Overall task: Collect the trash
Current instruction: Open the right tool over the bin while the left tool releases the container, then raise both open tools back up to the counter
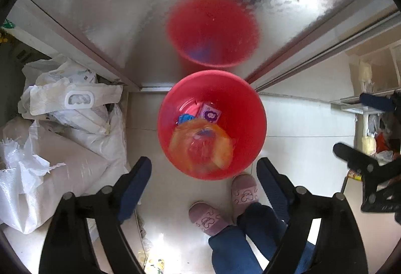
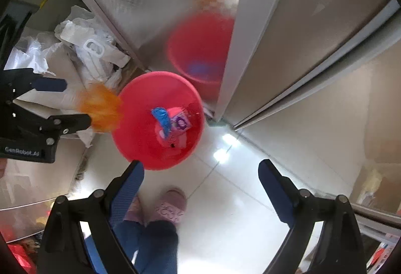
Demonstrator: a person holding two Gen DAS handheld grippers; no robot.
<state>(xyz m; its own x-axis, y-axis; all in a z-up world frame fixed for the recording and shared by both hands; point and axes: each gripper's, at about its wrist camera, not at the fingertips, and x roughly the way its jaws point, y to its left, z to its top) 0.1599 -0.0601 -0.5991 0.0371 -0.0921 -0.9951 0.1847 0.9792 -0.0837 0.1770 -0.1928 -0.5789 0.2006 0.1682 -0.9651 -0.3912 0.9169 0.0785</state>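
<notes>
A red bucket (image 1: 250,108) (image 2: 140,98) stands on the pale tiled floor by a shiny metal door. Inside lie a blue wrapper (image 1: 186,118) (image 2: 161,116) and a purple-and-pink packet (image 1: 211,114) (image 2: 181,122). My left gripper (image 1: 204,173) (image 2: 72,103) points straight down over the bucket, open. A blurred orange plastic wrapper (image 1: 200,146) (image 2: 101,108) hangs loose in the air just past its fingertips, with no pad pressing on it. In the right wrist view the wrapper appears beside the bucket's left rim. My right gripper (image 2: 201,173) (image 1: 356,156) stands open with nothing in it, to the right of the bucket.
White woven sacks and plastic bags (image 1: 62,128) (image 2: 82,48) pile up left of the bucket. The metal door (image 1: 125,10) behind mirrors the bucket. A person's feet in pink slippers (image 1: 244,190) (image 2: 170,205) stand close in front. A cluttered shelf (image 1: 373,123) is at right.
</notes>
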